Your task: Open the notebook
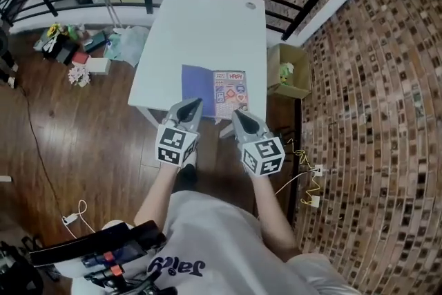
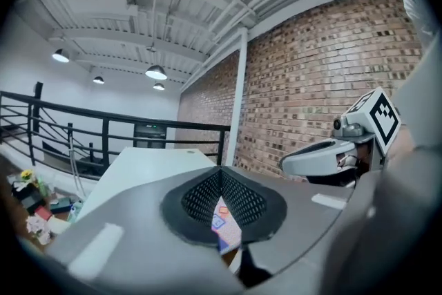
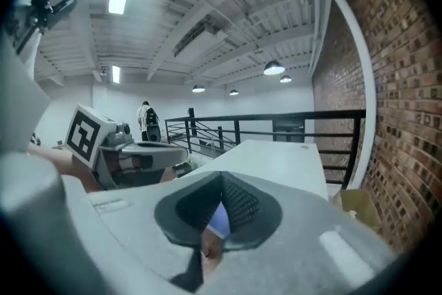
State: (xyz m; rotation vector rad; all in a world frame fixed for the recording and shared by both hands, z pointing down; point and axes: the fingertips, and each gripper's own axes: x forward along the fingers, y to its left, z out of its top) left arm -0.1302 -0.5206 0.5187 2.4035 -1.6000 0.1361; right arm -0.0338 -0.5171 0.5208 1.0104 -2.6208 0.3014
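While the person holds both tools in the air above the near edge of the white rectangular table point(image 1: 207, 24), the grey, wedge-nosed left gripper point(image 1: 195, 104) and right gripper point(image 1: 235, 114) each have their jaws brought together at the tips, clamping nothing and touching nothing. Their dark pads point(image 2: 243, 202) have a fine mesh-like grid texture, and each tool bears a white cube with black square markers point(image 1: 177, 145). The thin notebook point(image 1: 215, 92) lies open and flat on the near part of the table, just past the jaw tips in the head view. Its left page is plain blue-violet, its right page pale with small coloured stickers. A brown cardboard box point(image 1: 289, 72) stands beside the table on the dark wooden plank floor point(image 1: 76, 141), near the brick wall point(image 1: 373, 79).
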